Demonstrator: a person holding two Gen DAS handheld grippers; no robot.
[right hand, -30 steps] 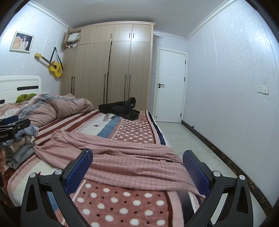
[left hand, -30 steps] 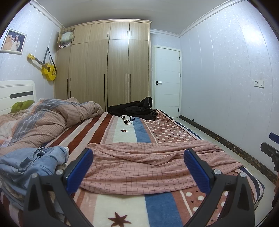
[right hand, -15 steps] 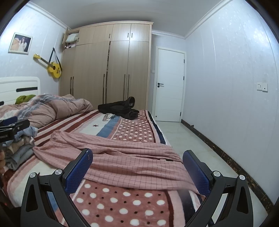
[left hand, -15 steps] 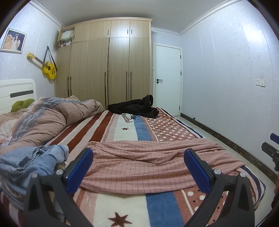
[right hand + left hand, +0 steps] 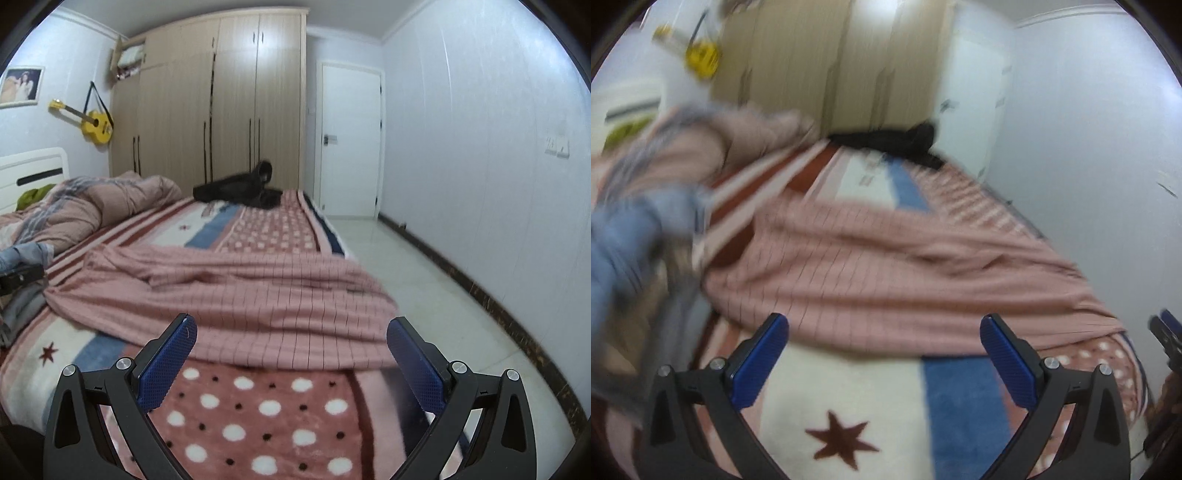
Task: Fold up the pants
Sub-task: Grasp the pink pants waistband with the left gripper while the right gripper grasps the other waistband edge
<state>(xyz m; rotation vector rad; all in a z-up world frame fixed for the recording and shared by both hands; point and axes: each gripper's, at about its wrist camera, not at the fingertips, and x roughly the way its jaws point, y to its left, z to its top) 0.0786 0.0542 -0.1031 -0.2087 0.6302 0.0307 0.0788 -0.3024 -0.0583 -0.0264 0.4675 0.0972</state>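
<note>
Pink checked pants (image 5: 886,273) lie spread and rumpled across the foot of the bed; they also show in the right wrist view (image 5: 236,299). My left gripper (image 5: 884,354) is open and empty, just in front of the pants' near edge; this view is blurred. My right gripper (image 5: 291,354) is open and empty, over the dotted blanket (image 5: 258,410) near the pants' right end. The right gripper's tip shows at the left view's right edge (image 5: 1167,336).
A pile of blue and grey clothes (image 5: 631,236) lies at the bed's left side. A dark garment (image 5: 240,190) lies at the far end, a bunched quilt (image 5: 92,199) far left. The bed edge and tiled floor (image 5: 424,280) are on the right.
The left gripper has moved quickly forward and tilted down toward the pants, blurring its view. The right gripper has also dipped closer to the bed. Both stay open.
</note>
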